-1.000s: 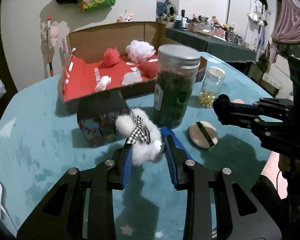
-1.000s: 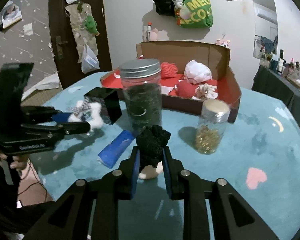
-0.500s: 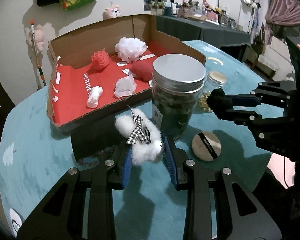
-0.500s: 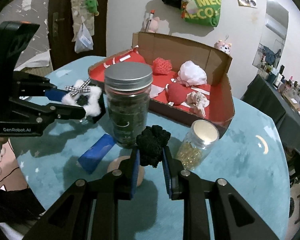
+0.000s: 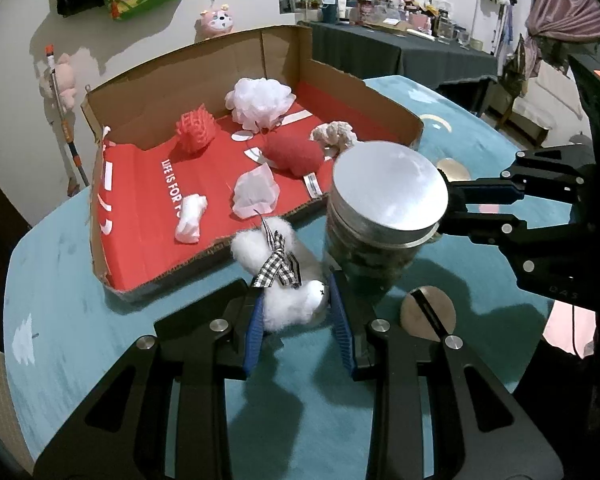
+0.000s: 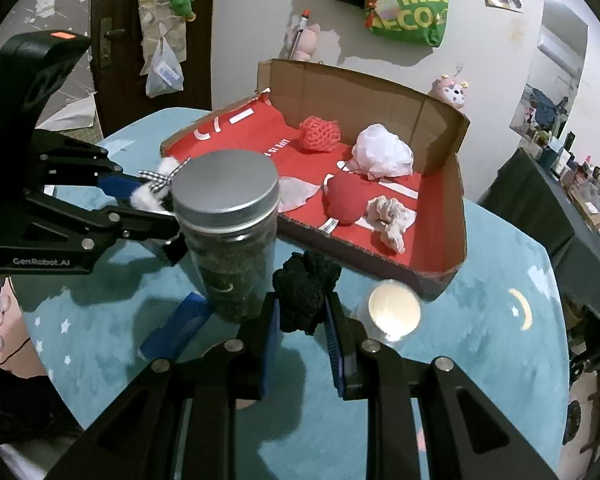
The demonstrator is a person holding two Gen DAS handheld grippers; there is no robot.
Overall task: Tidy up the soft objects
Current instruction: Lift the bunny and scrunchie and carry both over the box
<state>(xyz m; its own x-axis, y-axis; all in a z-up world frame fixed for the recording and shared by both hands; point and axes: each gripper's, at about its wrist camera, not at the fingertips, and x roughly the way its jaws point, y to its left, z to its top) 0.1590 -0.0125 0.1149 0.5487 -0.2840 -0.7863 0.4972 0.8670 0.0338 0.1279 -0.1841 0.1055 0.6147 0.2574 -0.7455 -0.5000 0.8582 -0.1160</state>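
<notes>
My left gripper [image 5: 296,300] is shut on a white fluffy toy with a checkered bow [image 5: 284,276], held above the teal table just in front of the cardboard box [image 5: 140,120]. My right gripper [image 6: 300,312] is shut on a black knitted scrunchie [image 6: 305,284], also lifted, near the box's front wall. The box's red floor [image 6: 260,136] holds several soft things: a red mesh puff [image 5: 194,130], a white mesh puff [image 5: 260,98], a red pouch [image 5: 294,154], a cream scrunchie [image 6: 390,216] and white tissue pieces [image 5: 256,194]. In the right wrist view the left gripper [image 6: 156,188] shows with the toy.
A tall glass jar with a metal lid [image 5: 384,208] stands between the two grippers, close to both. A small jar with a pale lid [image 6: 394,308], a round powder puff [image 5: 428,312] and a blue flat object [image 6: 176,330] lie on the teal table [image 5: 60,280].
Both grippers rose and moved toward the box with their loads; the box now looks closer and is seen more from above. The black gift box has dropped out of sight.
</notes>
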